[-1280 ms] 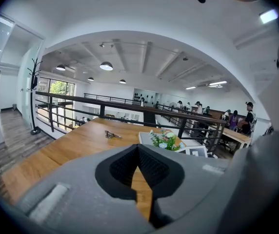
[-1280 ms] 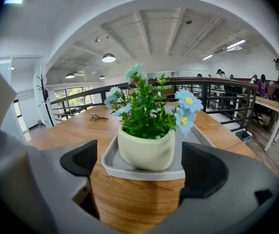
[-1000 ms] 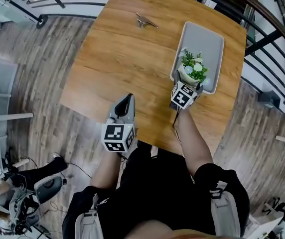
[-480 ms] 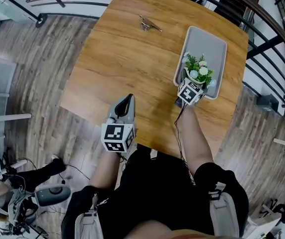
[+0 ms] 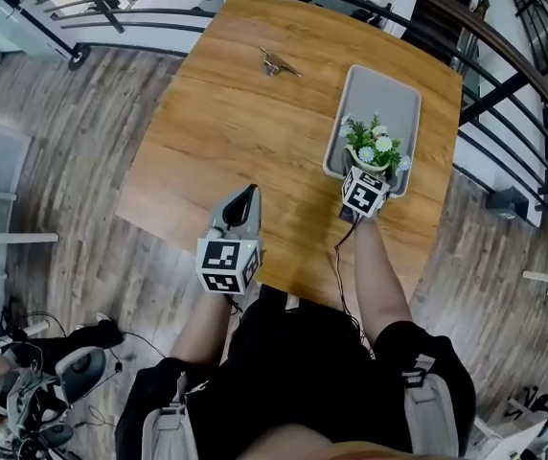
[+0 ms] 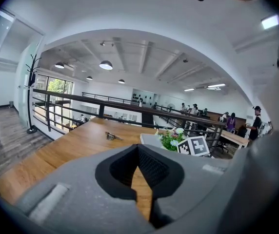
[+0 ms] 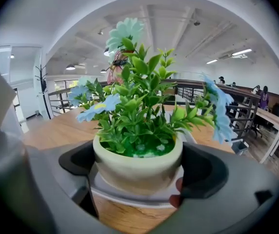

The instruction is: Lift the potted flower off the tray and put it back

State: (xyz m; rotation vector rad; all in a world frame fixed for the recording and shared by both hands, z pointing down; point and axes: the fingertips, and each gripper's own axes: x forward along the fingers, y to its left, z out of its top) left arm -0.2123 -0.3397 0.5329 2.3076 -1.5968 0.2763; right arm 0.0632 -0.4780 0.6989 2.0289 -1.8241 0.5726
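Open-plan office, upper gallery level.
Wooden table on a plank floor; black railing just past the table's far edge; coat stand left of the table, beside glass walls; round hanging lamps and strip lights overhead; further desks with people beyond the table's right side.

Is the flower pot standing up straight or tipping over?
Upright. In the right gripper view the potted flower has a level rim and stems pointing up.
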